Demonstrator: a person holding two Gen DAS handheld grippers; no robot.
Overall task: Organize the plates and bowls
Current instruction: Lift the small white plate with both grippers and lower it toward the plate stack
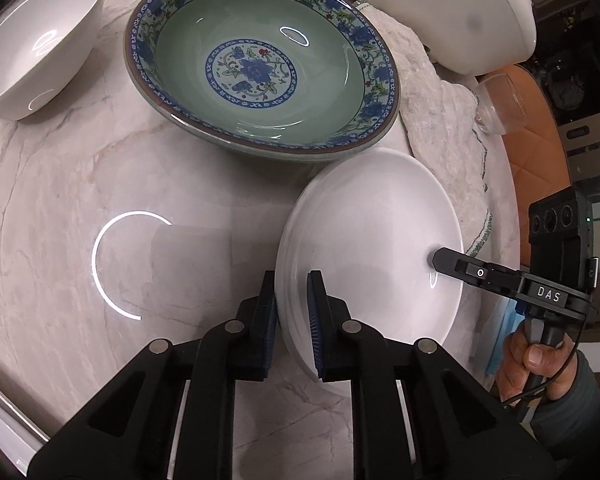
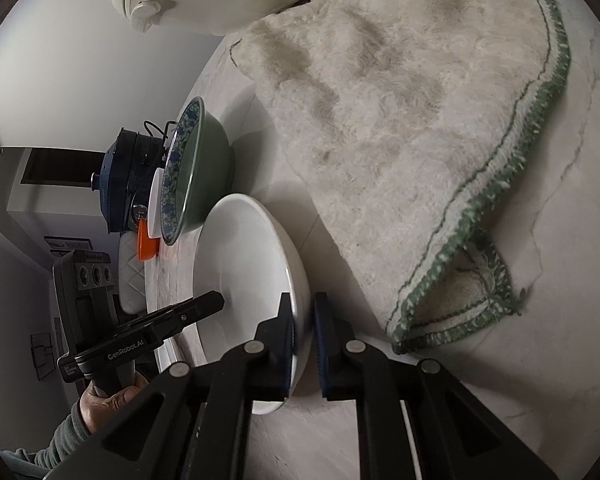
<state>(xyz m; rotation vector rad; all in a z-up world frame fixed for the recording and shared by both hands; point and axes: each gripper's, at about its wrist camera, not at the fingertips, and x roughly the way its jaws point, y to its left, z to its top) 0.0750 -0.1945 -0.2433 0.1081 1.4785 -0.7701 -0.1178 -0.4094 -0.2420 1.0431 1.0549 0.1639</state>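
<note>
A plain white bowl [image 1: 372,240] sits on the marble counter, held at both sides. My left gripper [image 1: 292,300] is shut on its near rim, one pad inside and one outside. My right gripper [image 2: 302,320] is shut on the opposite rim of the same bowl [image 2: 240,256]; it also shows in the left wrist view [image 1: 440,260]. A large green bowl with a blue floral rim [image 1: 260,60] stands just behind, also seen edge-on in the right wrist view [image 2: 192,172]. A second white bowl [image 1: 36,44] stands at the far left.
A white towel with green edging [image 2: 400,140] lies on the counter to the right of the bowls. A white appliance [image 1: 440,0] stands behind it. A clear glass [image 1: 500,100] lies at the counter's right edge. The marble counter [image 1: 100,160] lies to the left.
</note>
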